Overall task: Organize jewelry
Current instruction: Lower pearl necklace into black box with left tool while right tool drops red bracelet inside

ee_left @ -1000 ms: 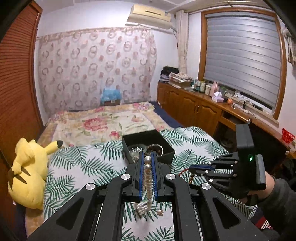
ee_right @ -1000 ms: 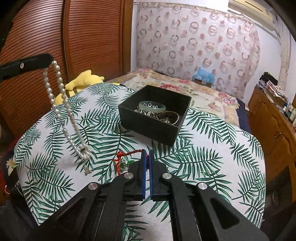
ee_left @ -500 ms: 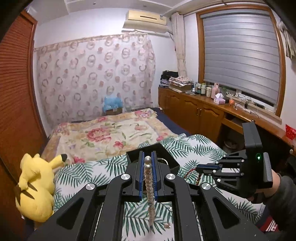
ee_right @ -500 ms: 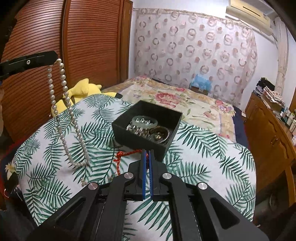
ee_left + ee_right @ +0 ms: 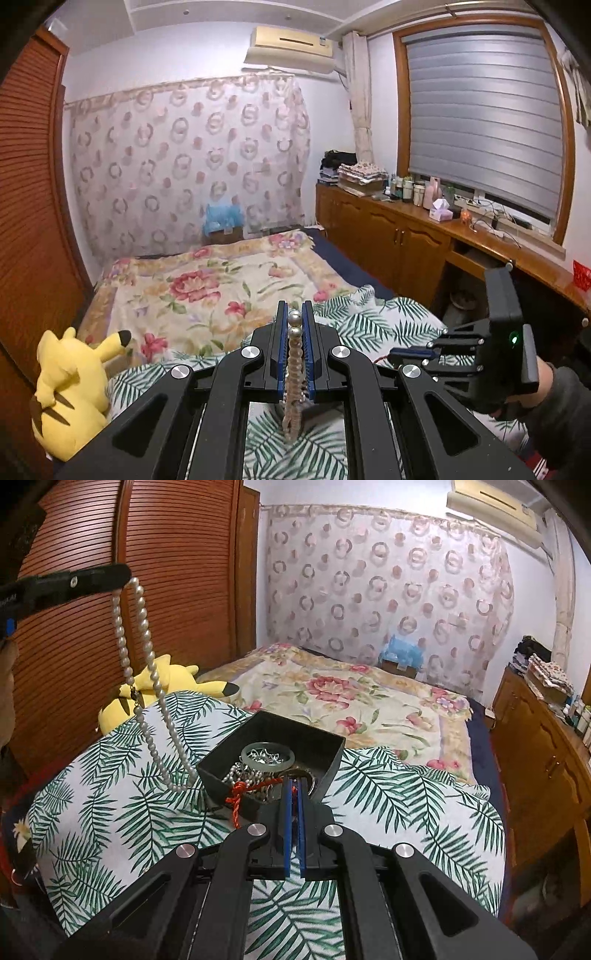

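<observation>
My left gripper (image 5: 294, 317) is shut on a white pearl necklace (image 5: 294, 354), held high. In the right wrist view the left gripper (image 5: 123, 574) stands at upper left and the necklace (image 5: 147, 686) hangs in a long loop whose lower end reaches the near left corner of the black jewelry box (image 5: 328, 764). The box holds a pale green bangle (image 5: 267, 756) and silver pieces. My right gripper (image 5: 294, 786) is shut on a red braided cord (image 5: 238, 794), right over the box's near rim. In the left wrist view the right gripper (image 5: 397, 352) is at lower right.
The box stands on a palm-leaf cloth (image 5: 110, 805) over a small table. A yellow plush toy (image 5: 70, 384) lies at the left. A floral bed (image 5: 207, 291) is behind. Wooden cabinets (image 5: 399, 240) run along the right and slatted wardrobe doors (image 5: 166, 572) along the left.
My left gripper has risen and lifted the pearl necklace off the cloth toward the box. My right gripper has carried the red cord forward to the box's near rim.
</observation>
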A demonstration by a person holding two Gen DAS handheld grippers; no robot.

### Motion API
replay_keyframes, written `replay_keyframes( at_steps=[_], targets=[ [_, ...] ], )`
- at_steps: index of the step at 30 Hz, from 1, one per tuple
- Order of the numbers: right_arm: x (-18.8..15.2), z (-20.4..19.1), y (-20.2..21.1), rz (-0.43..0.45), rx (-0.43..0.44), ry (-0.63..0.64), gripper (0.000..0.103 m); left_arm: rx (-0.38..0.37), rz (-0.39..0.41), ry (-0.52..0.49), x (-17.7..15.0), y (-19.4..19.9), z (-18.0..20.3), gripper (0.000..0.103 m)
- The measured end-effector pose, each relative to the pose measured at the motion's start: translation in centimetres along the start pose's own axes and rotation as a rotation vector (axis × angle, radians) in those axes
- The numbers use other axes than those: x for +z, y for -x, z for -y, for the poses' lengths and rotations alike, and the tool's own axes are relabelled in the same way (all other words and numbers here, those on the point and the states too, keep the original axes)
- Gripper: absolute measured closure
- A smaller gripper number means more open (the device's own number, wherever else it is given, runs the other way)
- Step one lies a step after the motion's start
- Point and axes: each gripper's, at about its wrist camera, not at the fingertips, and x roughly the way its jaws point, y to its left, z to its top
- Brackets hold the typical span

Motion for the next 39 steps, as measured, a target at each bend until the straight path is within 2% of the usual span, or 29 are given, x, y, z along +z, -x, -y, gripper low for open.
replay_keyframes(
  at_steps=[11,22,26,34,39],
  targets=[
    [3.3,2.1,-2.9,-0.023,0.030,0.001,0.100,-0.019,-0.015,0.006,2.9,-3.1,-0.7,0.096],
    [4.1,3.3,-5.3,-0.041,0.039,-0.025,0.100,-0.051,-0.046,0.000,3.7,-5.8,-1.2,0.096],
    [3.9,3.6,-5.9,-0.050,0.038,-0.033,0.100,-0.057,-0.106,0.021,2.1,-8.0,-1.5,0.096],
    [3.2,3.9,-7.2,-0.070,0.043,-0.048,0.099,-0.064,-0.252,0.083,-4.1,-12.5,-1.8,0.096],
    [3.1,3.9,-7.7,-0.077,0.044,-0.051,0.099,-0.053,-0.316,0.106,-6.7,-14.1,-2.1,0.096]
  ],
)
